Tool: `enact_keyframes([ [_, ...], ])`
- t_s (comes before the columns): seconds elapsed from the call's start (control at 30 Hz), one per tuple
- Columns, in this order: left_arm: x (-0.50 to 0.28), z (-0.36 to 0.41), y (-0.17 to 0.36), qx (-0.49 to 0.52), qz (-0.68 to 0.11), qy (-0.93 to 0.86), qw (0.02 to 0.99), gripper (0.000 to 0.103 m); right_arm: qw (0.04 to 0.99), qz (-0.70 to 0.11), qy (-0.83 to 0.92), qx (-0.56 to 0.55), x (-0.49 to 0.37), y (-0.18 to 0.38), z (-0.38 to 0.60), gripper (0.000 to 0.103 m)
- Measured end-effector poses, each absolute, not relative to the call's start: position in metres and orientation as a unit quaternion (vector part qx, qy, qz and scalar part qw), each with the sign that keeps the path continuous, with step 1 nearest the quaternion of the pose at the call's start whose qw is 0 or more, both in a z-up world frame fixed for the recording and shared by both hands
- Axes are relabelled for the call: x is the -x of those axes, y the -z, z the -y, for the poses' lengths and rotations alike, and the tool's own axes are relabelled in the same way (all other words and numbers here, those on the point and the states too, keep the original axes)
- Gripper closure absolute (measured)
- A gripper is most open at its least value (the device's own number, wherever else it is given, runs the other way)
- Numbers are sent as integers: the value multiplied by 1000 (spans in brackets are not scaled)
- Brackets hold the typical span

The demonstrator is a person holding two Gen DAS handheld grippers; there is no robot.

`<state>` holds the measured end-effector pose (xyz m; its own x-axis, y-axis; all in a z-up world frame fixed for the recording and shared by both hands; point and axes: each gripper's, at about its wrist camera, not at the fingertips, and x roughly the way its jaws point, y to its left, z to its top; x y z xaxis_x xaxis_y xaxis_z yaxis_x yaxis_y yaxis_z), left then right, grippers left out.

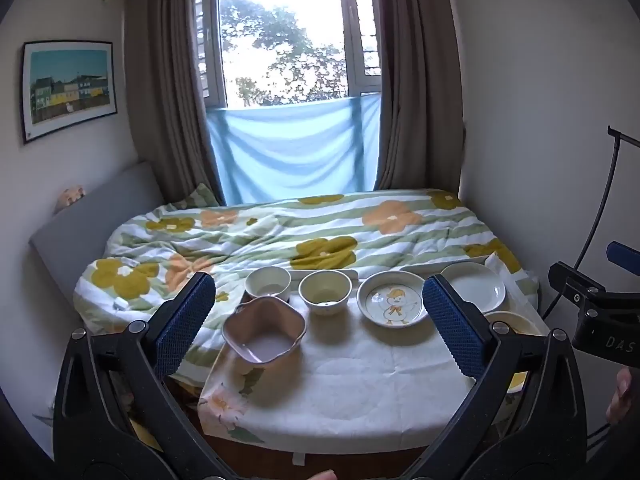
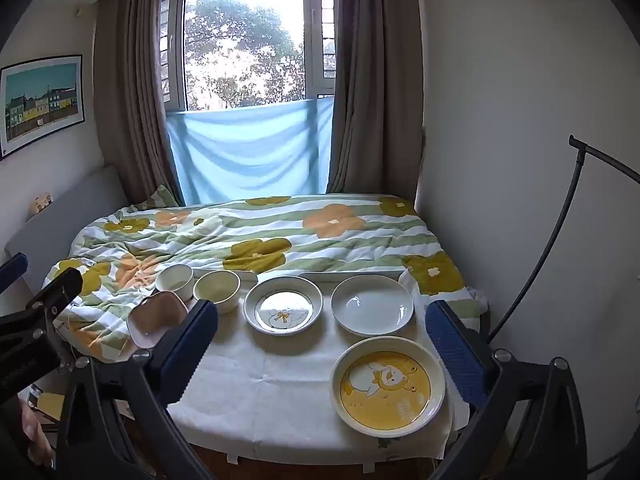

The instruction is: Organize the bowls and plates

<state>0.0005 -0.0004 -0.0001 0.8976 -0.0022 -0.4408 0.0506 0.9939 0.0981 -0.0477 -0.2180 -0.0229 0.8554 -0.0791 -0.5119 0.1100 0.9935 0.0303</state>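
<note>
On the white-clothed table [image 1: 352, 376] stand a pink wavy-rimmed bowl [image 1: 263, 329], a white bowl [image 1: 268, 282], a cream bowl [image 1: 325, 291], a duck-pattern plate [image 1: 393, 299], a plain white plate [image 1: 476, 285] and a yellow bear plate [image 2: 387, 386]. The same dishes show in the right wrist view: pink bowl [image 2: 156, 317], white bowl [image 2: 174, 278], cream bowl [image 2: 217, 289], duck plate [image 2: 283, 305], white plate [image 2: 372, 304]. My left gripper [image 1: 320, 320] is open and empty above the table's near side. My right gripper [image 2: 320, 336] is open and empty, back from the plates.
A bed with a flowered quilt [image 1: 304, 232] lies right behind the table, under a curtained window [image 1: 280, 40]. A black stand arm [image 2: 560, 240] rises at the right by the wall. The table's near edge [image 2: 304, 452] is close below both grippers.
</note>
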Motion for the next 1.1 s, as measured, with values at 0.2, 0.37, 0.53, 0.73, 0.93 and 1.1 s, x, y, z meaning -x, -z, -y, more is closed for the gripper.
enact_keyframes([
  [0.2,1,-1,2,-45,-214,15,976,0,963,-264,47,-32,48,22,218,0],
  [0.37,-1,4,2,-50,-219,17,974,0,963,-264,47,-31,48,23,218,0],
  [0.53,-1,3,1,-52,-219,18,974,0,963,-264,47,-31,48,23,220,0],
  [0.73,-1,2,-5,-53,-217,19,975,0,963,-265,47,-30,47,20,217,0],
  [0.93,-1,0,-8,-46,-217,26,975,0,963,-264,47,-29,46,21,217,0],
  [1.1,-1,-1,-7,-42,-219,27,974,0,962,-266,48,-29,45,22,214,0],
])
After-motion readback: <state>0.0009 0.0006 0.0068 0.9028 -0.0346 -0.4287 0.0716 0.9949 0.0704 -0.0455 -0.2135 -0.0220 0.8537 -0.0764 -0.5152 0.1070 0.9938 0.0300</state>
